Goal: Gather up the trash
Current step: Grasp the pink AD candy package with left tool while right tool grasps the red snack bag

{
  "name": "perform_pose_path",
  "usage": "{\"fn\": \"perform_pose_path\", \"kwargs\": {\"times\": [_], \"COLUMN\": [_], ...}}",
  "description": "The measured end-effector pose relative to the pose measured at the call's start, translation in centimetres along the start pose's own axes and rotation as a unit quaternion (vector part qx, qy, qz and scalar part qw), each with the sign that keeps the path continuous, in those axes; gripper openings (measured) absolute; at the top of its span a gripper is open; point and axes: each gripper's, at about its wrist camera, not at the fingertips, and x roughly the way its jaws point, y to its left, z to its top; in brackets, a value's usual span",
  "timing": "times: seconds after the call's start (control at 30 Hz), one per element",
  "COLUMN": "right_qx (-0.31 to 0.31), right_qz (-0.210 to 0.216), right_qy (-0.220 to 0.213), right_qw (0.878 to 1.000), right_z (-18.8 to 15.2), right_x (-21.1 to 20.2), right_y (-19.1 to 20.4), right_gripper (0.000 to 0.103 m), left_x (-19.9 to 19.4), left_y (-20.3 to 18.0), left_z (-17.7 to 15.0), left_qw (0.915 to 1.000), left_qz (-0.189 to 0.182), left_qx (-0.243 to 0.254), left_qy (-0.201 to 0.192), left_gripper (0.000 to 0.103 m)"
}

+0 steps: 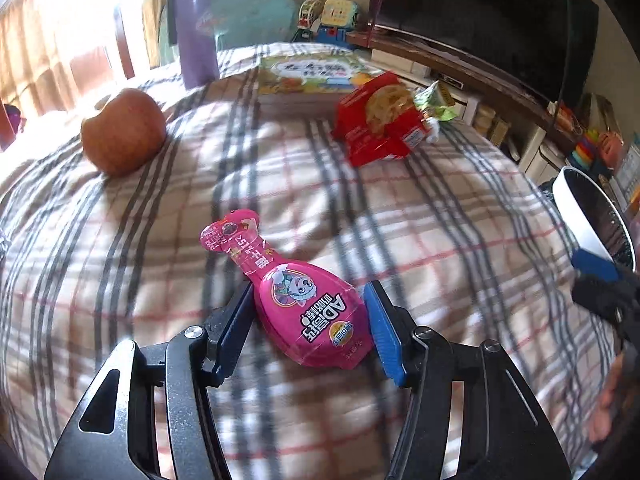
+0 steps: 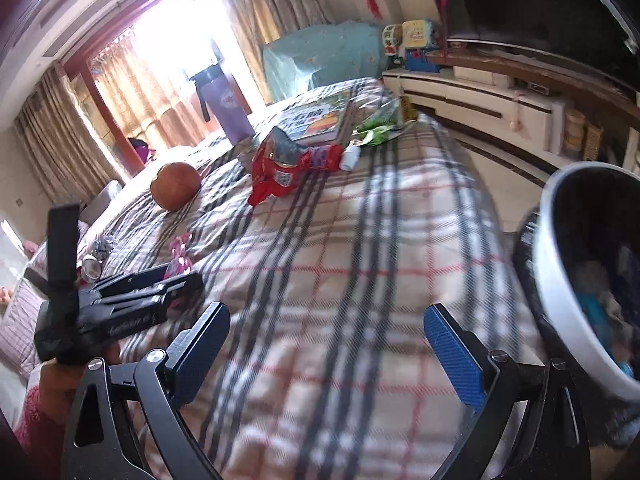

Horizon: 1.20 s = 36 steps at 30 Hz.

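The pink snack packet [image 1: 296, 304] lay flat on the plaid-covered bed [image 1: 440, 216], its wide end between the pads of my left tongs [image 1: 308, 320]; the left pad looked to be against it, the right pad just beside it, so I counted them open. My right tongs [image 2: 328, 340] stood open over bare plaid near the bed's right edge, beside the white-rimmed bin [image 2: 560, 280]. Farther up the bed sat an apple [image 1: 124, 132] and a red wrapper [image 1: 376, 120].
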Motion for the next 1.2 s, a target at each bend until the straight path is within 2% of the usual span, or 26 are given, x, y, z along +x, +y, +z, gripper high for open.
{"fn": "perform_pose_path", "kwargs": {"times": [0.1, 0.3, 0.37, 0.5, 0.6, 0.63, 0.67, 0.7, 0.73, 0.8, 1.07, 1.2], "right_qx": [0.01, 0.035, 0.04, 0.064, 0.076, 0.076, 0.077, 0.079, 0.08, 0.077, 0.059, 0.053], "right_qz": [0.014, 0.032, 0.035, 0.043, 0.05, 0.049, 0.049, 0.051, 0.055, 0.053, 0.044, 0.027], "right_qy": [0.006, 0.008, 0.002, 0.001, 0.003, 0.003, 0.004, 0.006, 0.005, -0.002, -0.015, -0.018], "right_qw": [1.0, 0.999, 0.999, 0.997, 0.996, 0.996, 0.996, 0.996, 0.995, 0.996, 0.997, 0.998], "right_z": [1.2, 4.5, 5.7, 7.7, 8.5, 8.6, 8.7, 8.8, 8.6, 8.0, 3.7, 0.9], "right_x": [2.2, 6.8, 7.9, 10.5, 11.9, 12.1, 12.3, 12.3, 12.2, 11.2, 3.8, 0.2], "right_y": [0.2, 1.1, 1.4, 1.5, 1.6, 1.7, 1.7, 1.6, 1.5, 1.4, -0.8, -2.0], "right_gripper": [0.098, 0.095, 0.09, 0.083, 0.072, 0.061, 0.043, 0.033, 0.025, 0.023, 0.021, 0.021], "left_x": [0.0, 0.0, 0.0, 0.0, 0.0, 0.0, 0.0, 0.0, 0.0, -0.1, 0.0, 0.1], "left_y": [1.2, 0.6, 0.7, 0.9, 0.9, 0.9, 0.9, 0.8, 0.9, 0.8, 0.7, 0.1], "left_z": [-0.5, -0.7, -0.7, -0.7, -0.7, -0.6, -0.6, -0.6, -0.6, -0.6, -0.6, -0.7], "left_qw": [0.9993, 0.9997, 0.9995, 0.9991, 0.999, 0.999, 0.999, 0.999, 0.999, 0.999, 0.9993, 0.9999], "left_qz": [-0.026, -0.014, -0.024, -0.034, -0.038, -0.038, -0.038, -0.037, -0.038, -0.038, -0.032, -0.013], "left_qx": [-0.027, -0.019, -0.019, -0.023, -0.021, -0.02, -0.019, -0.019, -0.019, -0.019, -0.014, -0.005], "left_qy": [-0.007, -0.012, -0.012, -0.015, -0.015, -0.015, -0.014, -0.015, -0.015, -0.015, -0.013, -0.008], "left_gripper": [0.057, 0.061, 0.066, 0.068, 0.07, 0.07, 0.07, 0.07, 0.07, 0.071, 0.071, 0.071]}}
